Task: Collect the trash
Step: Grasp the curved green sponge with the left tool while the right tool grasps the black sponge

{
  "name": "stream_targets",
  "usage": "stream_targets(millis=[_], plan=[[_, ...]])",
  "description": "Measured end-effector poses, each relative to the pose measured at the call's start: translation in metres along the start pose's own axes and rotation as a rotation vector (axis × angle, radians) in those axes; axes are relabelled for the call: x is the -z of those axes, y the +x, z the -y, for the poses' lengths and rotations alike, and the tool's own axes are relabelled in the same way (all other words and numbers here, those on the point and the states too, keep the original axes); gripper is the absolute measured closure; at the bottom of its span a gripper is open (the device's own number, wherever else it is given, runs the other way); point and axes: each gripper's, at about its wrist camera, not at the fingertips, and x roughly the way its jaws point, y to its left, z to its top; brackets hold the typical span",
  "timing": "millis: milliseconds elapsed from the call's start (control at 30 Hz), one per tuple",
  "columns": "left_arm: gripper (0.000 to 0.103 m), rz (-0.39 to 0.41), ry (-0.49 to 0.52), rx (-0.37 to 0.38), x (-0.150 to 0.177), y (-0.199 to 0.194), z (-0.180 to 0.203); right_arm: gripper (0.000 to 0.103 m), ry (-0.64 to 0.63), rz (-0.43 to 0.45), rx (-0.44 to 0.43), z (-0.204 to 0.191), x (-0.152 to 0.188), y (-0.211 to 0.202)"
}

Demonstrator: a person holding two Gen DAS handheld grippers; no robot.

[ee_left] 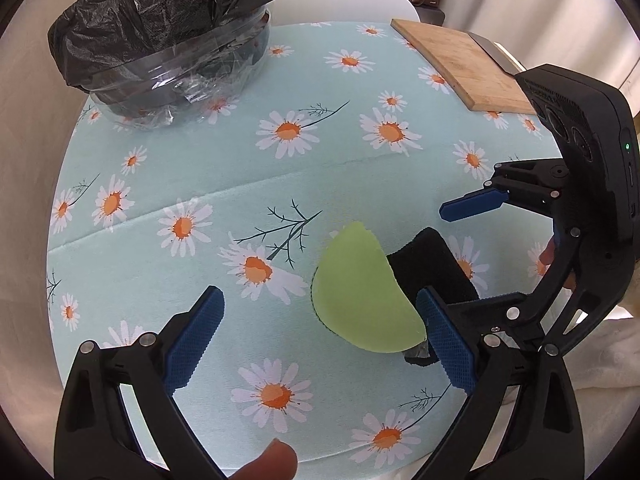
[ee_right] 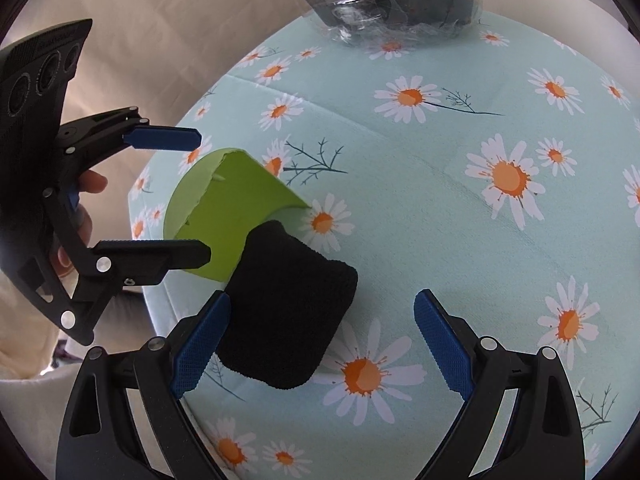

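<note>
Each claw (ee_left: 320, 344) — black frame, silver rivets — carries blue cross-hatched pads (ee_left: 196, 344).

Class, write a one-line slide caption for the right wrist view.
Open right gripper over black foam piece beside folded green paper on daisy tablecloth.

Table (ee_left: 248, 168) – daisy-print cloth. On it: lined bin (ee_left: 160, 40), wooden board (ee_left: 464, 64), green piece (ee_left: 360, 300), black piece (ee_right: 288, 304).
</note>
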Motion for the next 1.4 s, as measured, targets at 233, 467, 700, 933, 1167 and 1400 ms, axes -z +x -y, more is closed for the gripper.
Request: stream_targets(millis=[233,467,700,933,1167,1400], plan=[[0.055,-0.079,-0.057,-0.002,0.000,0.013,-0.007,0.051,0.093,-0.049,-0.221,0.004,0.000,0.015],[0.075,-0.071,-0.081,-0.010,0.011,0.006,-0.011,0.056,0.035,-0.050,-0.183,-0.011,0.004,0.009],[0.082,-0.036,-0.096,-0.056,0.025,-0.012,-0.024,0.055,0.038,-0.026,-0.105,-0.005,0.023,-0.011],[0.098,-0.031,-0.114,-0.075,0.036,-0.013,-0.033,0.055,0.056,0.005,-0.038,-0.002,0.041,-0.029],[0.101,0.050,-0.087,-0.036,0.036,-0.022,-0.033,0.055,0.074,0.020,0.027,-0.005,0.059,-0.042],[0.101,0.105,-0.103,-0.054,0.036,-0.039,-0.044,0.055,0.085,0.074,0.064,-0.008,0.070,-0.066]])
